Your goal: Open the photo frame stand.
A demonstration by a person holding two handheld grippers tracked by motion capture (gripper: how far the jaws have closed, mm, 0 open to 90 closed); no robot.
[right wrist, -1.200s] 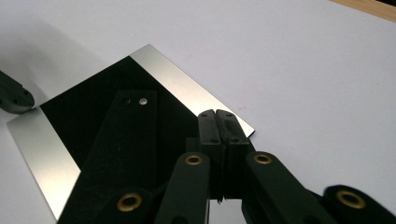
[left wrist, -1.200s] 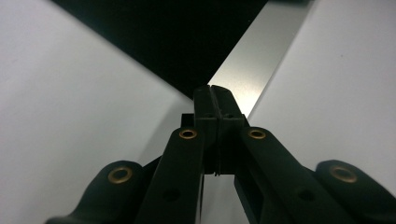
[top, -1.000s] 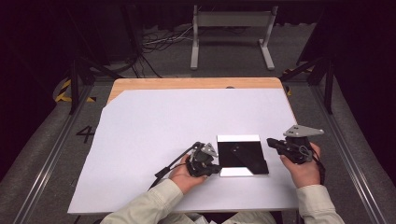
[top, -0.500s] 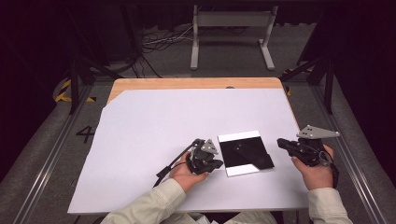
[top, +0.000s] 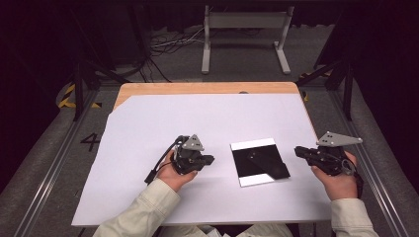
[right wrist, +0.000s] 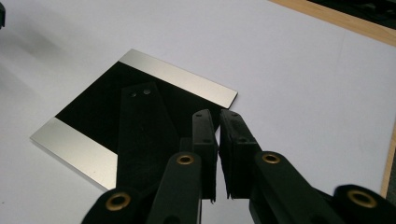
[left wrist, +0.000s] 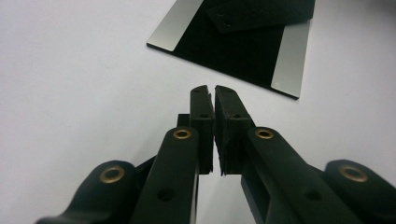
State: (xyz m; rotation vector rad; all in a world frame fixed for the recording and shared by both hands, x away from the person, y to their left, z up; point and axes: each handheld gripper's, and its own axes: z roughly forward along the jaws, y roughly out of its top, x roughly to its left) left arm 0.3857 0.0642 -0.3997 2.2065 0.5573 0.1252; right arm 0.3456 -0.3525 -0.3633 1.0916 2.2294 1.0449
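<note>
A square plate (top: 245,165), black in the middle with silver strips along two edges, lies flat on the white sheet (top: 207,118). On it rests a flat black piece (top: 269,166) with two small holes, jutting past the plate's right edge. My left gripper (top: 211,159) hovers left of the plate, well apart from it. My right gripper (top: 298,151) sits just right of it. In the left gripper view the plate (left wrist: 233,51) and black piece (left wrist: 261,14) lie ahead of the left gripper (left wrist: 214,88). Both pairs of jaws have just been opening, each showing a narrow gap with nothing between. In the right gripper view, the right gripper (right wrist: 215,114) points over the plate (right wrist: 93,112) and black piece (right wrist: 140,126).
The white sheet covers most of a wooden table, whose bare edge (top: 207,88) shows at the far side. Behind the table stands a metal frame (top: 244,22) among floor cables. Dark rails (top: 370,163) run along both sides of the table.
Both grippers have drawn back from the plate: the left one moved left and rose a little, the right one shifted slightly right. Both jaw pairs parted slightly. The plate now lies slightly turned.
</note>
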